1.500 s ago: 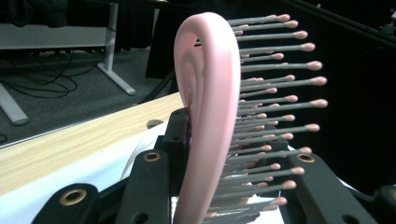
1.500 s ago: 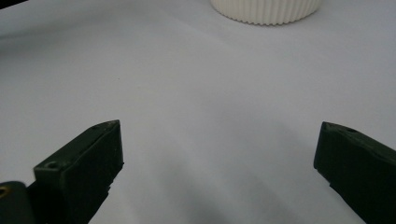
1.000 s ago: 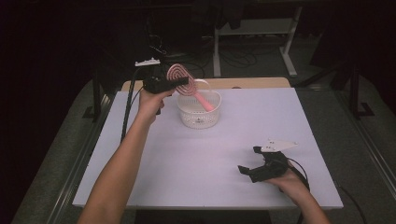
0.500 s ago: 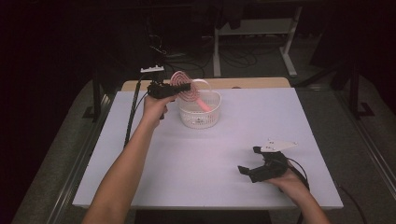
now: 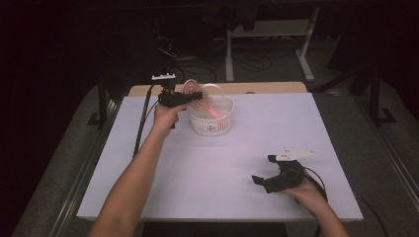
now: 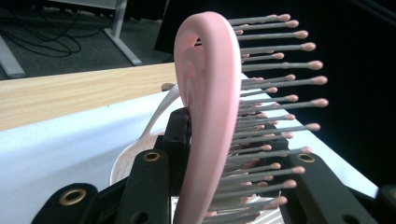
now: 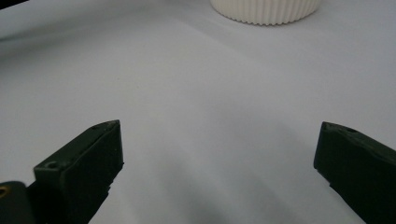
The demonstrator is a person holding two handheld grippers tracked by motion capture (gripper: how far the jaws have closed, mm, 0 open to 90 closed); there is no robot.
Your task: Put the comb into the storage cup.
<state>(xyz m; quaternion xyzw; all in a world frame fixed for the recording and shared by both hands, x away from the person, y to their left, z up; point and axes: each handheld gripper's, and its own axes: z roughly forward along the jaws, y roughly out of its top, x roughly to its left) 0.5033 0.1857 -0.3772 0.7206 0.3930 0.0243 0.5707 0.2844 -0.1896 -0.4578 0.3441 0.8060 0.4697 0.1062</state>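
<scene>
hairbrush, pink, clamped in left tongs just above white basket, upper centre of frame. grip is on the bristle head, so it could twist or drop outside. right tongs released, empty, resting on bench lower right.

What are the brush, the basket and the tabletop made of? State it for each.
Brush: likely plastic, smooth matte pink frame; thin grey bristles with rounded pink tips, maybe metal or nylon. Basket: apparently white moulded plastic, with a ribbed, slotted wall. Tabletop: matte white sheet, material unclear, over a board with a wood-grain look at the far edge.
</scene>
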